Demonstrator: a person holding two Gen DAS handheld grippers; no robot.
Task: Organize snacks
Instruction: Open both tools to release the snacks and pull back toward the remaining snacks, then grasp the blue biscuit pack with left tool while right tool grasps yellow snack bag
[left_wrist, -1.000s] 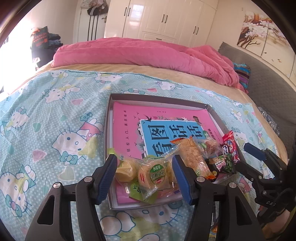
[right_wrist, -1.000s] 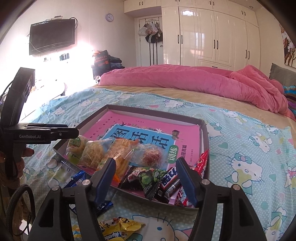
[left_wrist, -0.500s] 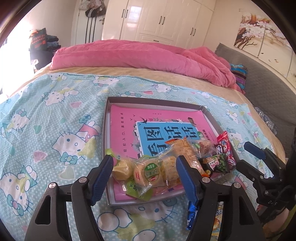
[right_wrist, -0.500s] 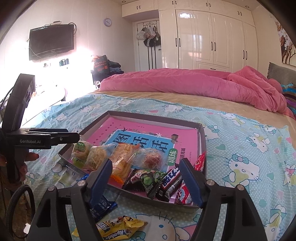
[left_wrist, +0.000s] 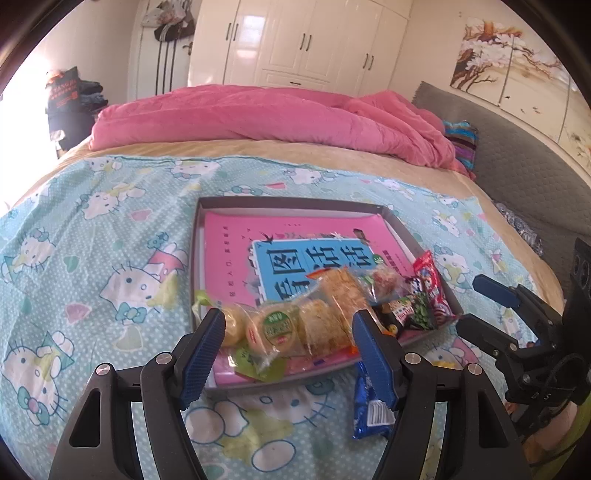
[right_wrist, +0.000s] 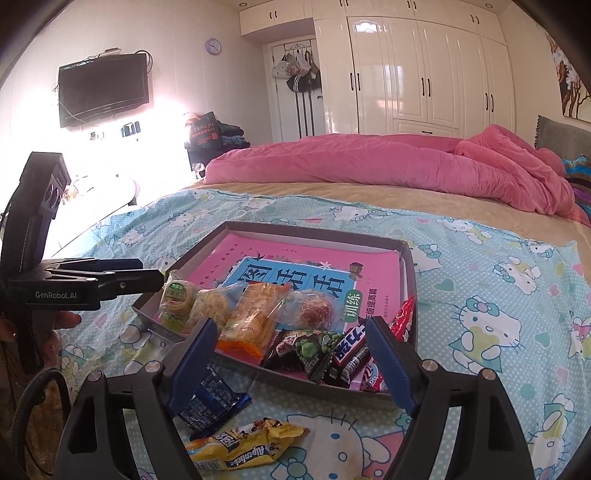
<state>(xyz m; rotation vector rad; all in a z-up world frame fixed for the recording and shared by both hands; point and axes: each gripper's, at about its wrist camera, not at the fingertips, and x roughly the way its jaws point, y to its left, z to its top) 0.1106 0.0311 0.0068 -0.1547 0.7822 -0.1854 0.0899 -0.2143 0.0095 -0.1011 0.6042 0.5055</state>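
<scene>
Most of the snacks (right_wrist: 258, 317) are already lined up along the near edge of the shallow grey tray (right_wrist: 314, 230), on top of a pink book (left_wrist: 295, 254): round pastries (left_wrist: 275, 326) just ahead of the left gripper (left_wrist: 288, 354), then a cracker pack (right_wrist: 251, 319), a green-pea bag (right_wrist: 306, 345) and chocolate bars sitting between the right gripper's (right_wrist: 290, 363) fingers. So the job looks mostly done, tbh. Two things are still left out on the Hello Kitty sheet (left_wrist: 92, 266): a blue packet (right_wrist: 207, 402) just under the right gripper's left finger and a yellow packet (right_wrist: 243, 443) closer in. Both grippers are held wide apart, nothing is gripped.
</scene>
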